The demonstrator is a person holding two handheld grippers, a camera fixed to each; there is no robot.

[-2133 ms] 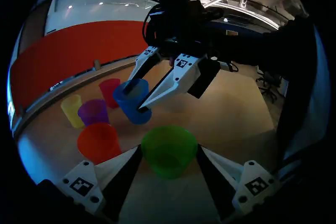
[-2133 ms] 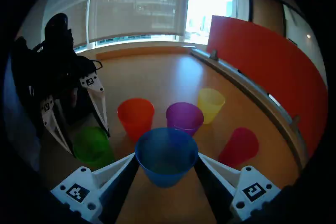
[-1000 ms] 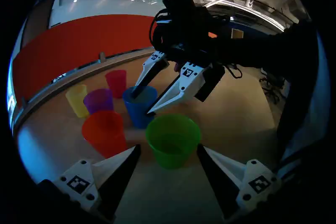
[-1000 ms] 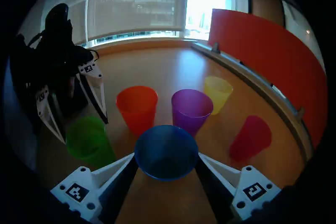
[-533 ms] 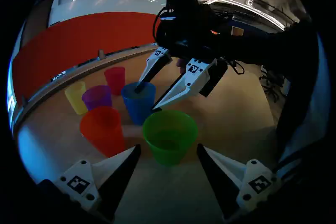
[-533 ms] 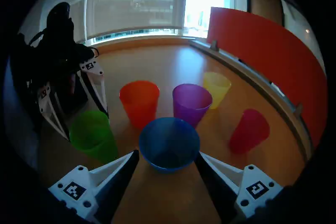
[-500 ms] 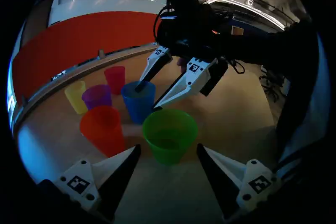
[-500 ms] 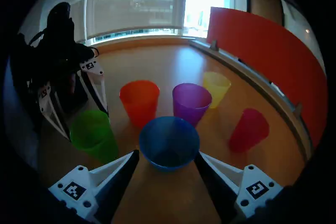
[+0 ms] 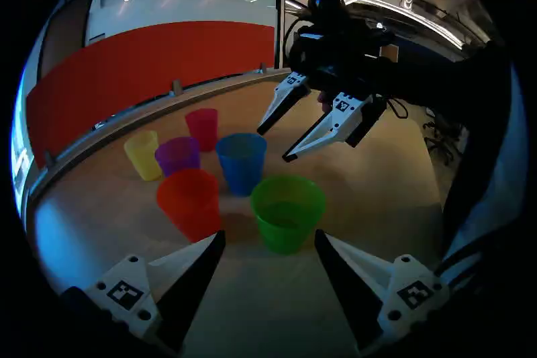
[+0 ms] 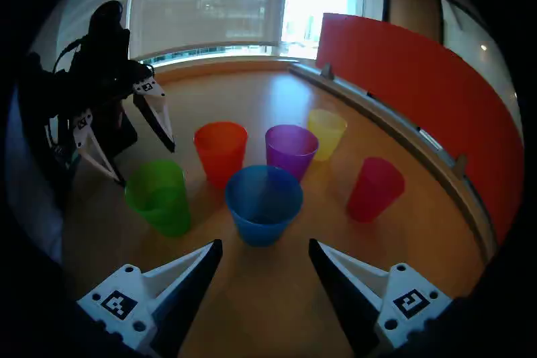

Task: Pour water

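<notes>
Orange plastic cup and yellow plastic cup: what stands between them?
The purple translucent plastic cup stands between the orange plastic cup and the yellow plastic cup, as the right gripper view shows.

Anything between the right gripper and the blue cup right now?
Nothing visible. In the right gripper view, the blue cup stands upright straight ahead of the open right gripper, with bare table between them. The green cup stands off to one side, and the orange cup and purple cup are behind it.
</notes>
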